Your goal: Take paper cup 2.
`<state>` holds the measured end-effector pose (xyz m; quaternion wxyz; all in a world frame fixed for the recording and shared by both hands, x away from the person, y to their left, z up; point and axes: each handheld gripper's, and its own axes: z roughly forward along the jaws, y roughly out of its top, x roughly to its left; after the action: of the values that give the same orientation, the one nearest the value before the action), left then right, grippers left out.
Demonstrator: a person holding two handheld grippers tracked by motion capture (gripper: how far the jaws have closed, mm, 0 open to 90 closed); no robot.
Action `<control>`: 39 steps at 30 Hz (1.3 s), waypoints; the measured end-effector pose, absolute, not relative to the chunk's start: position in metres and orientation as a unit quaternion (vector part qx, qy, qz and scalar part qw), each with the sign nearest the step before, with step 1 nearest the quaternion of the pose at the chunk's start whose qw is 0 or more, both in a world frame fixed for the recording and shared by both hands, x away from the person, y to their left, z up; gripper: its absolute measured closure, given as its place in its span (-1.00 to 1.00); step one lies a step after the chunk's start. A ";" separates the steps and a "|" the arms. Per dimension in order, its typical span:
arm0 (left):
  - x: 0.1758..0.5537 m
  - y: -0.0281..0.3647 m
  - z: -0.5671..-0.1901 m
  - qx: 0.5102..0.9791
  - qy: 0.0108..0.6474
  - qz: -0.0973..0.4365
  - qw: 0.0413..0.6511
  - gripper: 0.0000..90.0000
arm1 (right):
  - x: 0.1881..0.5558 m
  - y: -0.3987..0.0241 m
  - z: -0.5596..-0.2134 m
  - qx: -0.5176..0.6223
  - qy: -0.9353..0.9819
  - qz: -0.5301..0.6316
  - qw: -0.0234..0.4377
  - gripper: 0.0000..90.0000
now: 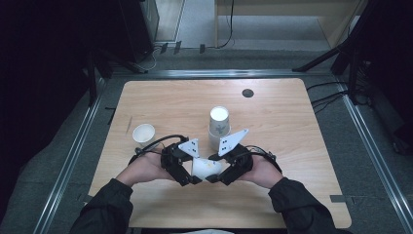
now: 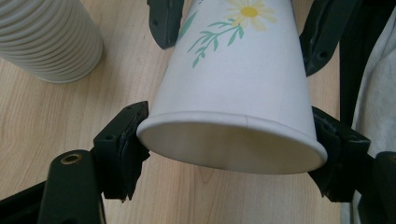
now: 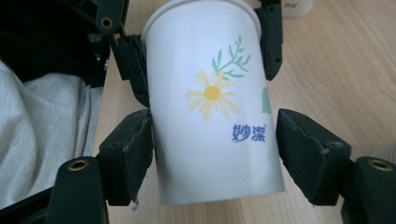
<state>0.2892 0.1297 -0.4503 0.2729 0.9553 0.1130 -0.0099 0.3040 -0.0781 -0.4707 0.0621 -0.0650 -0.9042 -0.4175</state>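
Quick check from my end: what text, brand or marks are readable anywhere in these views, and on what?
"妙潔" in blue, under the daisy print on the held cup.
Grey print on the white thing at the top edge of the right gripper view: too small to read.
Green print on the cup stack in the high view: too small to tell whether it holds text.
Nothing else readable.
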 end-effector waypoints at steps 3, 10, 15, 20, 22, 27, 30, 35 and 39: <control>0.289 0.129 -0.451 0.956 0.112 -0.009 0.272 -0.48 | 0.303 -0.076 -0.472 -0.060 -0.909 -0.409 0.061 -0.32; 0.289 0.131 -0.451 0.955 0.104 -0.003 0.279 -0.50 | 0.301 -0.075 -0.471 -0.047 -0.911 -0.407 0.051 -0.26; 0.291 0.135 -0.448 0.947 0.124 -0.004 0.295 -0.72 | 0.302 -0.080 -0.466 -0.054 -0.906 -0.418 0.042 -0.27; 0.295 0.145 -0.445 0.934 0.135 -0.015 0.332 -0.72 | 0.306 -0.091 -0.459 -0.065 -0.894 -0.441 0.043 -0.27; 0.296 0.149 -0.445 0.928 0.143 -0.016 0.345 -0.72 | 0.306 -0.095 -0.456 -0.071 -0.888 -0.452 0.042 -0.27; 0.296 0.156 -0.442 0.910 0.155 -0.014 0.383 -0.72 | 0.306 -0.102 -0.450 -0.075 -0.880 -0.467 0.040 -0.27; 0.295 0.159 -0.439 0.897 0.156 -0.010 0.413 -0.70 | 0.307 -0.104 -0.448 -0.077 -0.875 -0.476 0.043 -0.27; 0.293 0.159 -0.437 0.880 0.155 -0.018 0.449 -0.70 | 0.307 -0.106 -0.448 -0.074 -0.870 -0.485 0.048 -0.27; 0.292 0.155 -0.437 0.873 0.159 -0.028 0.461 -0.70 | 0.307 -0.105 -0.448 -0.074 -0.867 -0.490 0.055 -0.27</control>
<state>0.2921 0.1554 -0.4374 0.4610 0.8726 0.1588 -0.0281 0.3067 -0.1045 -0.4484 0.0552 -0.0736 -0.8669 -0.4899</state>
